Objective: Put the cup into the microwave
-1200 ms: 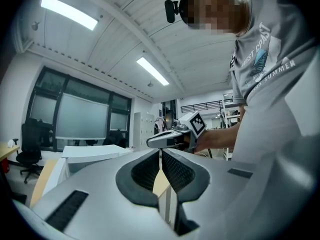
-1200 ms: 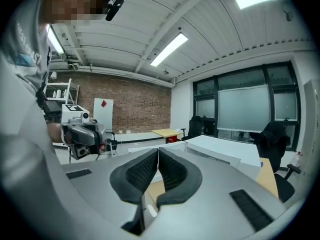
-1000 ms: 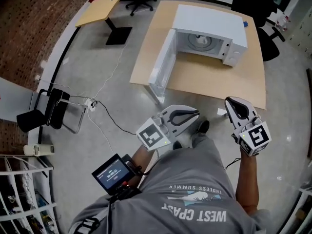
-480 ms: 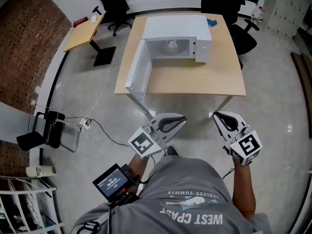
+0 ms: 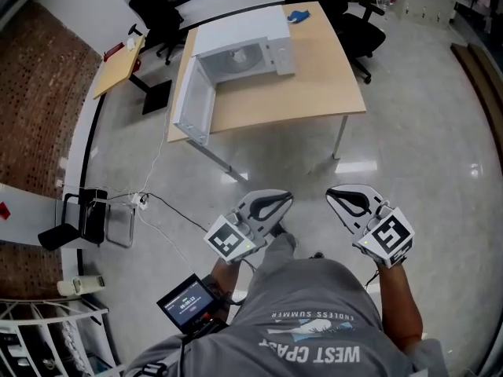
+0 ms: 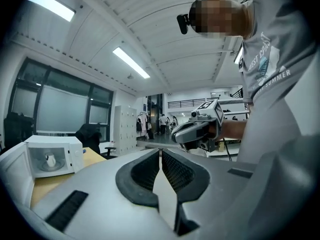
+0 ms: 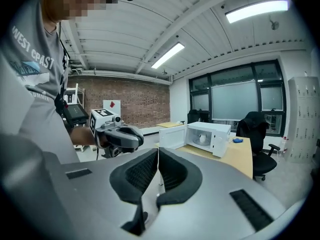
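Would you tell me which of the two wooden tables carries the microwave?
The larger table; the open microwave stands on it. The smaller table to its left has none.

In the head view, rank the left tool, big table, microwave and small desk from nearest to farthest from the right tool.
1. Left tool, just left of the right tool.
2. Big table, ahead across the floor.
3. Microwave, on the table's left end.
4. Small desk, far left by the brick wall.

person (image 5: 314, 312) stepped back, table (image 5: 314, 81) and microwave (image 5: 244, 36) now farther off, left gripper (image 5: 283, 199) and right gripper (image 5: 333, 192) pulled away too
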`<state>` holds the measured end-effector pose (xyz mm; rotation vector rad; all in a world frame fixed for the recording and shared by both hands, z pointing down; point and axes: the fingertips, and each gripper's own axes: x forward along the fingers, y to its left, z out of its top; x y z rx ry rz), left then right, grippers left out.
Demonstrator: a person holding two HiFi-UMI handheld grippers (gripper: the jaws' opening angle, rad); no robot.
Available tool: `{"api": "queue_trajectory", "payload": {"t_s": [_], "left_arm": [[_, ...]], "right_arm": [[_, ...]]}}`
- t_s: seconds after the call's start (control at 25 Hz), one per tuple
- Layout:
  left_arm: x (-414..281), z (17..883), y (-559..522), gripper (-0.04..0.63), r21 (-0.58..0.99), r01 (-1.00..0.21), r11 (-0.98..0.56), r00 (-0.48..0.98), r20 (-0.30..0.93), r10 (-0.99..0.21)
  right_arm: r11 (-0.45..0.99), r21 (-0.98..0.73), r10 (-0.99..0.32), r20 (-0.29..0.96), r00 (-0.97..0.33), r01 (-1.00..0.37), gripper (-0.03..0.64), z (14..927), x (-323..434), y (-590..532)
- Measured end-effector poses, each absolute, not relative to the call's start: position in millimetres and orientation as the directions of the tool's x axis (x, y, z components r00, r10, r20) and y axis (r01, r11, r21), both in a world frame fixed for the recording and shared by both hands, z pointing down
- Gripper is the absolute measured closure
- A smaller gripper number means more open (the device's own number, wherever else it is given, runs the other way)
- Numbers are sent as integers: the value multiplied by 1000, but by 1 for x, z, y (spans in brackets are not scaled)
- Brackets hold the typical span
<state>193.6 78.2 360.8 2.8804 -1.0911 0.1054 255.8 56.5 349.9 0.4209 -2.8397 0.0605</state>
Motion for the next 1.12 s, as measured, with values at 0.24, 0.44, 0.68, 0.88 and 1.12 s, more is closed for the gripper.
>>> {"api": "queue_trajectory", "payload": {"t_s": [0.24,0.44,0.68,0.88,1.12], "left_arm": [[216,352,132,568,9,-690,-723,719,118,-685],[210,349,160,569,-2,-718,-696,689,133,-712],[196,353,193,568,5,-735,-678,674,117,-729],[160,361,230,568,30,-743,-669,668,91,-738],[115,367,283,568,60,-740,-670,673,56,-738]], "right_arm": [[972,-38,-217,222,-951,-231,597,346,273,104],[983,-22,-173,219,-960,-182,597,344,264,130],[991,-12,-124,265,-956,-131,598,356,244,165],[994,10,-111,289,-951,-113,598,358,207,199],[993,14,-112,294,-949,-113,598,358,155,256]]}}
